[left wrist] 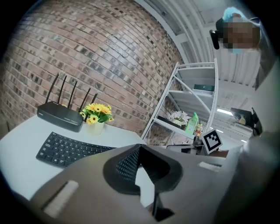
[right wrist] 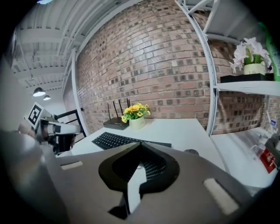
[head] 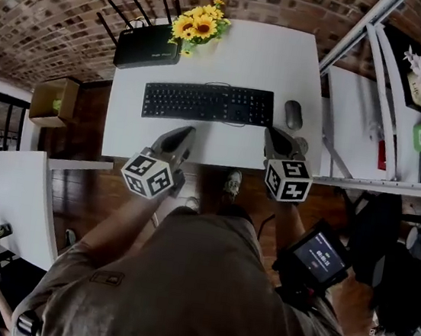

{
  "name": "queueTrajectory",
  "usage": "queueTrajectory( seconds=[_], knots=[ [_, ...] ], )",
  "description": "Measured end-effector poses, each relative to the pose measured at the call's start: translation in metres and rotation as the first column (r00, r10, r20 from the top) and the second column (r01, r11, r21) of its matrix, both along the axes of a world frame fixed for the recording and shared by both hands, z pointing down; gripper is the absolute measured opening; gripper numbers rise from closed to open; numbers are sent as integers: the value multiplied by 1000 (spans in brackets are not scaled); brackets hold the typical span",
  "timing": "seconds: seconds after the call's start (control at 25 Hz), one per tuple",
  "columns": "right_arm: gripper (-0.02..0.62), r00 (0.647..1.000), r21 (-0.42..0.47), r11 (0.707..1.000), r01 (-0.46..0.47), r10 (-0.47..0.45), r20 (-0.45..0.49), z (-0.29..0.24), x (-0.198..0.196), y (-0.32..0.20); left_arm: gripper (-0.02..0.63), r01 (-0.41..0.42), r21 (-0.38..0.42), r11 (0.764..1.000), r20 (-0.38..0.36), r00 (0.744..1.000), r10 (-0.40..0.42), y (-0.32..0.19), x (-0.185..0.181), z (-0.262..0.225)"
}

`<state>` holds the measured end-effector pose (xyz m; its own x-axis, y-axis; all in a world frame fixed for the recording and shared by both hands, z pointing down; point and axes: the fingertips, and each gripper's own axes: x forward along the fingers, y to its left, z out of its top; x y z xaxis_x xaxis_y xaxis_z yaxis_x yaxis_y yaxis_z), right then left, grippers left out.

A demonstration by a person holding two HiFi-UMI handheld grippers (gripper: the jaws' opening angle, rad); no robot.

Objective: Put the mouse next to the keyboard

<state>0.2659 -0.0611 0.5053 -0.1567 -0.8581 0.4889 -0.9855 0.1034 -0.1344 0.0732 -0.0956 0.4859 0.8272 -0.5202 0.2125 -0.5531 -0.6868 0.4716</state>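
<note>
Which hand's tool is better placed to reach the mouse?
Right, probably: the right tool sits just short of the mouse, which lies right of the keyboard; the left tool sits farther away.

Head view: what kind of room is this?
Probably an office-style workroom. A white desk holds a keyboard, mouse and router, with a brick wall behind and metal shelves beside it.

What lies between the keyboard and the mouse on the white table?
Nothing. In the head view, only a narrow bare strip of table separates the keyboard from the mouse.
</note>
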Motion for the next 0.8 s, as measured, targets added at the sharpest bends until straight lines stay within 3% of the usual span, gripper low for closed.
queueTrajectory(
  seconds=[0.4,0.8],
  knots=[
    [15,997,32,999,6,-8,77,-19,-89,79,0,-54,29,998,-42,998,55,57,-56,-5],
    [14,990,113,993,18,-34,136,-43,-124,121,0,-39,79,996,-75,996,45,95,-83,-23]
  ],
)
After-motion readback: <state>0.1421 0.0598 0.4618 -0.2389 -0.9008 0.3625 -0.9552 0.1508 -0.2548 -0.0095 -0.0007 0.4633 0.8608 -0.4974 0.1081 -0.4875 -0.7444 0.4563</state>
